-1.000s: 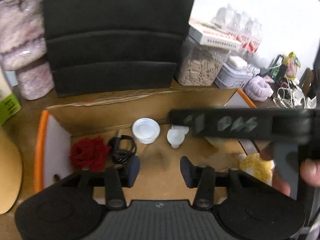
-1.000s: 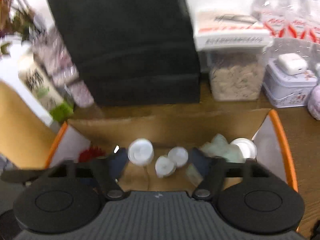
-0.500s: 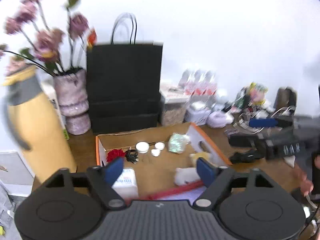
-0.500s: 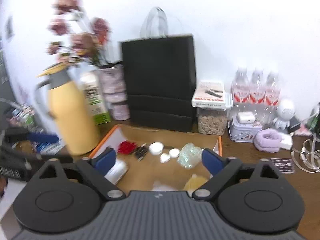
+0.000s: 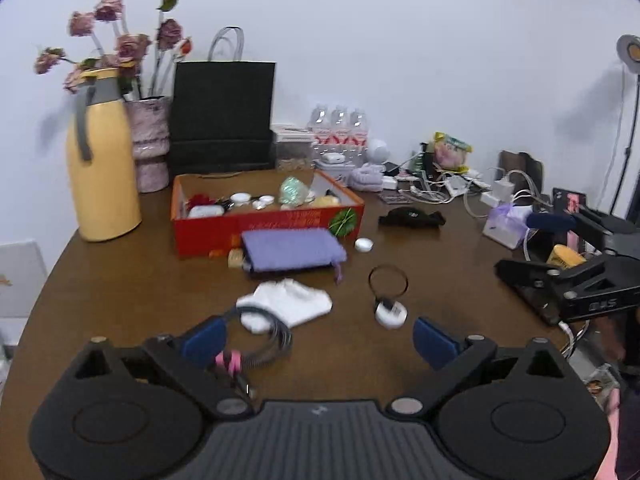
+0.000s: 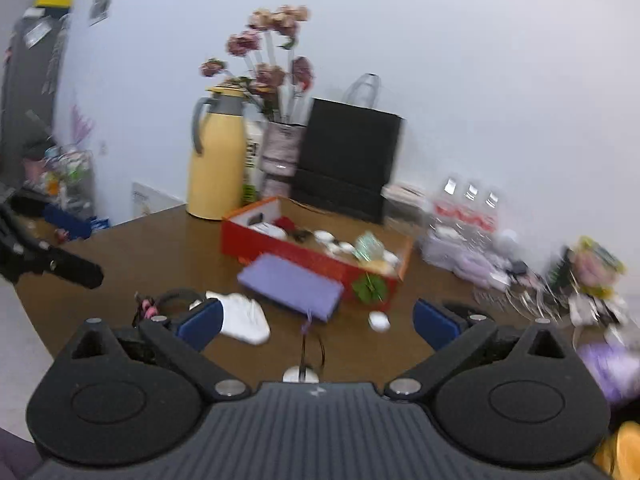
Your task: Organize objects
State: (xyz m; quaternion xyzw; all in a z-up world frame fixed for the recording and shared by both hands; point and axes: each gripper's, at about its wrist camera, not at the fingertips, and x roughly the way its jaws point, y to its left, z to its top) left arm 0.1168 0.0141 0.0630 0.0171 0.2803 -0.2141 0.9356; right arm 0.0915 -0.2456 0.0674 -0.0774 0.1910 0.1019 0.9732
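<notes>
A red box (image 5: 264, 228) with several small items inside stands mid-table, also in the right wrist view (image 6: 280, 248). Against its front lies a purple pouch (image 5: 292, 248). Nearer me lie a white cloth (image 5: 288, 306), a white charger puck with a black cable loop (image 5: 390, 314), a small white cap (image 5: 364, 244) and a coiled black cable (image 5: 264, 340). My left gripper (image 5: 319, 340) hangs above the table's near part with its jaws opening and nothing between them. The same holds for my right gripper (image 6: 318, 322), which stands off to the right.
Behind the box stand a yellow thermos jug (image 5: 100, 160), a vase of dried flowers (image 5: 148, 144), a black paper bag (image 5: 224, 116) and water bottles (image 5: 339, 128). Cables and small clutter (image 5: 448, 188) crowd the back right. The table's rounded edge (image 5: 44, 284) runs along the left.
Both grippers have pulled far back from above the box's inside to the near part of the table. Their jaws have spread much wider, and the whole table is now in view.
</notes>
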